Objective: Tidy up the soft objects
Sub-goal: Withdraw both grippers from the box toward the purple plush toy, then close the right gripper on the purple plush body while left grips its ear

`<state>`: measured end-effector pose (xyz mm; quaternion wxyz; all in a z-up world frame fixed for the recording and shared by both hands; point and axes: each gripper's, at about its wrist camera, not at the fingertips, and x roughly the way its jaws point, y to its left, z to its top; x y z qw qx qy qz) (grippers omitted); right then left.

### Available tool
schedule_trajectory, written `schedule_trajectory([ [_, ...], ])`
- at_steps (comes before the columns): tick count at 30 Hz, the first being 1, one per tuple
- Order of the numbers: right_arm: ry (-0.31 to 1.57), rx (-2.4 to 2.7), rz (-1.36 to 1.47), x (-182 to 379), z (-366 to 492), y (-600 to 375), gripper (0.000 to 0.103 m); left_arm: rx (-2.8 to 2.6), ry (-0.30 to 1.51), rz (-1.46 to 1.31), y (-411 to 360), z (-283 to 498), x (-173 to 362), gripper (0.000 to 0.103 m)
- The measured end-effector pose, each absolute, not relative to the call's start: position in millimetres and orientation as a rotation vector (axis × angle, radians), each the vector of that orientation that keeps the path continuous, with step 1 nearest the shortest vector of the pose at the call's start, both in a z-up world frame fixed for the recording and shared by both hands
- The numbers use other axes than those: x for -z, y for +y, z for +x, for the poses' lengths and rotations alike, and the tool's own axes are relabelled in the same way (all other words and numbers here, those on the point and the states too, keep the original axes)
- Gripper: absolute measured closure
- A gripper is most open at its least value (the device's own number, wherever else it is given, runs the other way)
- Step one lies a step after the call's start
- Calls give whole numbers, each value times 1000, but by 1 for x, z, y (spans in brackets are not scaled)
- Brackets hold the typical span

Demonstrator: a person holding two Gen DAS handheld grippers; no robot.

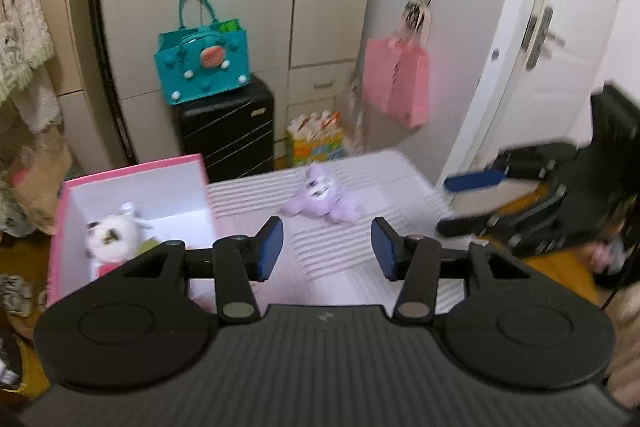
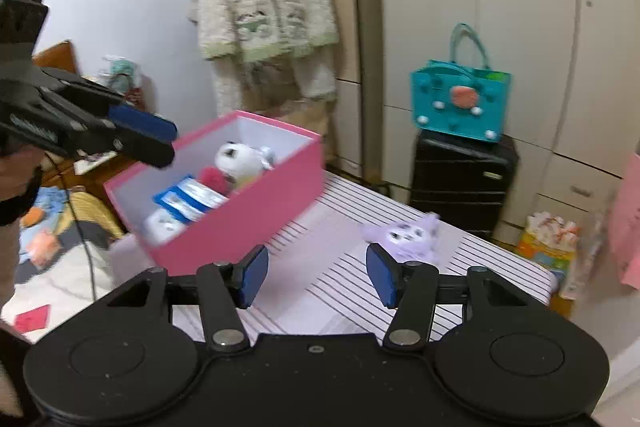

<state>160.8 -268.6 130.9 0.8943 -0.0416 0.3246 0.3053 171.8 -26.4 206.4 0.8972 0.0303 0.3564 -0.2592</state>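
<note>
Pink cardboard forms the box [image 2: 240,211] at the left centre of my right wrist view, standing on a white table [image 2: 360,267] with thin dark stripes. Inside the box lie a white plush toy [image 2: 240,159], something red and fuzzy [image 2: 214,179], and blue-and-white packets [image 2: 192,201]. On the bare tabletop to the right of the box, apart from it, sits a purple plush toy [image 2: 408,239], its face turned toward me.

At the bottom centre of that view, my right gripper [image 2: 318,277] has its blue pads spread apart with nothing between them; the purple toy lies just beyond the right pad. My left gripper [image 2: 160,143] reaches in from the left edge, above the box's near corner.

In the left wrist view, my left gripper [image 1: 328,247] also stands with its pads apart and nothing between them. The purple toy lies beyond it at the centre, and the pink box with the white toy sits at lower left. My right gripper appears blurred at the right edge.

Behind the table stand a black suitcase [image 2: 460,183] with a teal bag [image 2: 460,103] on top, and pale wardrobe doors [image 2: 520,7].
</note>
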Motion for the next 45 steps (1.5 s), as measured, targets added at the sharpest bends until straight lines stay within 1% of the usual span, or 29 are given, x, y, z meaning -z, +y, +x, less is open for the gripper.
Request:
schedule_trajectory([
  [8, 687, -604, -31, -95, 171, -291, 35, 568, 739, -38, -61, 191, -176, 49],
  [11, 696, -584, -42, -79, 177, -294, 35, 559, 712, -98, -68, 200, -155, 45],
  [17, 714, -580, -51, -53, 190, -296, 35, 553, 773, -161, -86, 218, -113, 44],
  [21, 716, -586, -64, -36, 207, -296, 35, 470, 776, -144, -105, 231, -88, 44],
  [23, 703, -581, -65, -26, 216, -297, 33, 410, 769, -126, -115, 239, -76, 40],
  [28, 685, -546, -80, -1, 243, -295, 31, 328, 825, -150, -125, 263, -44, 39],
  [31, 680, -522, -106, 12, 254, -291, 25, 247, 800, -157, -124, 274, -26, 37],
  [32, 683, -520, -112, 16, 257, -290, 20, 224, 800, -163, -124, 277, -21, 37],
  [33, 690, -519, -112, 19, 261, -290, 18, 217, 800, -175, -122, 280, -17, 36],
  [37, 672, -536, -79, 26, 270, -291, 17, 228, 809, -239, -120, 286, -4, 35],
  [45, 658, -609, -129, 35, 282, -279, 17, 247, 829, -296, -127, 293, 13, 35],
])
